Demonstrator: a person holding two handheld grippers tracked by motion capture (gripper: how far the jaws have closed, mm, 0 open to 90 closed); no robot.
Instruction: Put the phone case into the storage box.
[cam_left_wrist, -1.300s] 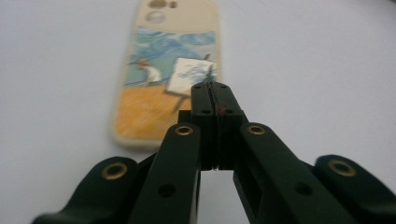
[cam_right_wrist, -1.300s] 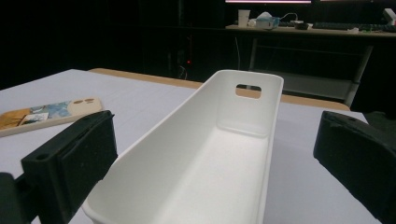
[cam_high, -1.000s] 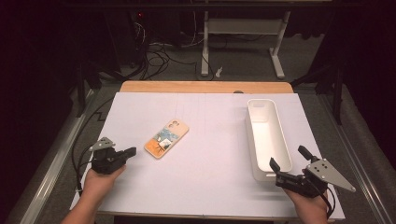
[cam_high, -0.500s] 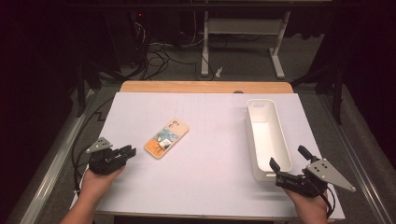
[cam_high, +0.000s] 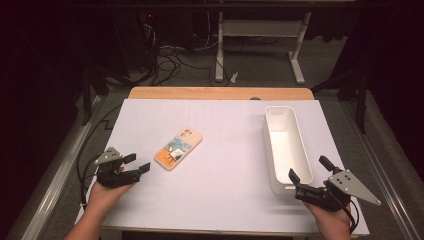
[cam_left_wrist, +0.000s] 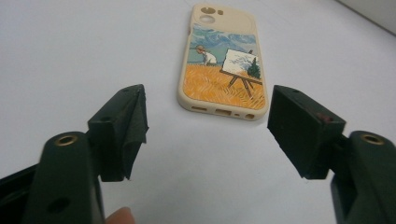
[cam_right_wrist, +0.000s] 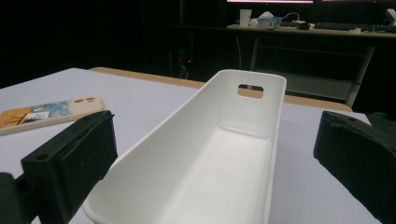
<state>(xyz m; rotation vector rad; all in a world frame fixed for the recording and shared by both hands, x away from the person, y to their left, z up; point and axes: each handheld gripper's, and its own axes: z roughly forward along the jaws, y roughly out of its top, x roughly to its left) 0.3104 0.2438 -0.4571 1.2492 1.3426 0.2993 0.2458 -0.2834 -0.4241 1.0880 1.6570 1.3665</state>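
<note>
Your left gripper (cam_high: 136, 163) sits at about 8 o'clock on the white table (cam_high: 225, 150), jaws spread wide and holding nothing, aimed at the phone case (cam_high: 178, 148) lying flat just beyond its tips at 2 o'clock. The case shows a painter at an easel in an orange field; no lettering is readable. Your right gripper (cam_high: 307, 174), at 4 o'clock, is also spread, straddling the near end of the white bin (cam_high: 287, 145).
</note>
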